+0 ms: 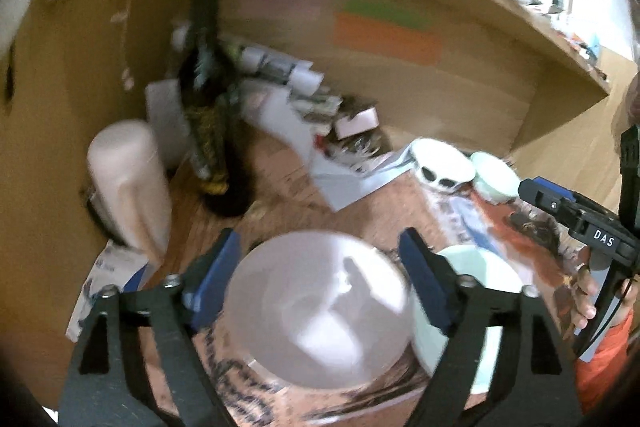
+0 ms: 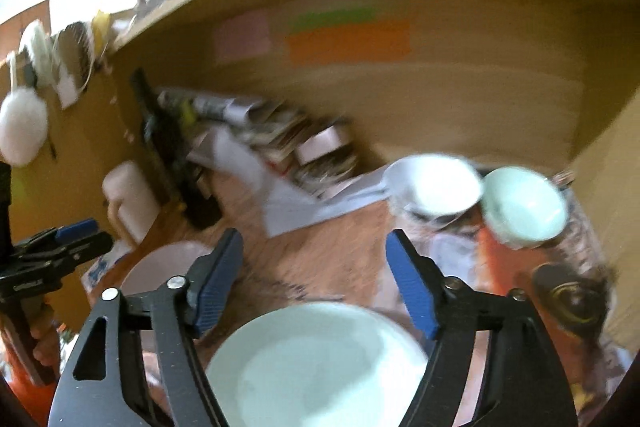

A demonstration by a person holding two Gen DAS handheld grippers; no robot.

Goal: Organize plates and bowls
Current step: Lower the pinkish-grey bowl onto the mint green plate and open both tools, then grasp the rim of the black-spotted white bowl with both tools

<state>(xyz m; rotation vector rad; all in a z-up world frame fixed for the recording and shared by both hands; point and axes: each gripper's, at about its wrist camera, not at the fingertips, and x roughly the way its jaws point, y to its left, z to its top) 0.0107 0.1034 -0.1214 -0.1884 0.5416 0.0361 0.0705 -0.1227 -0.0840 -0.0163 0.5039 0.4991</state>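
Wooden desk alcove (image 1: 460, 99), patterned cloth (image 2: 320, 267) on the surface. Left gripper (image 1: 320, 259): fingers spread wide, pinching nothing, above a pale pink bowl (image 1: 320, 311). Right gripper (image 2: 316, 255): fingers spread, empty, above a mint bowl (image 2: 316, 367). Two more bowls at rear right, white (image 2: 434, 187) and mint (image 2: 524, 205), side by side. Clutter behind: papers (image 1: 304, 115), dark bottle (image 1: 208, 131), white jug (image 1: 128, 187).
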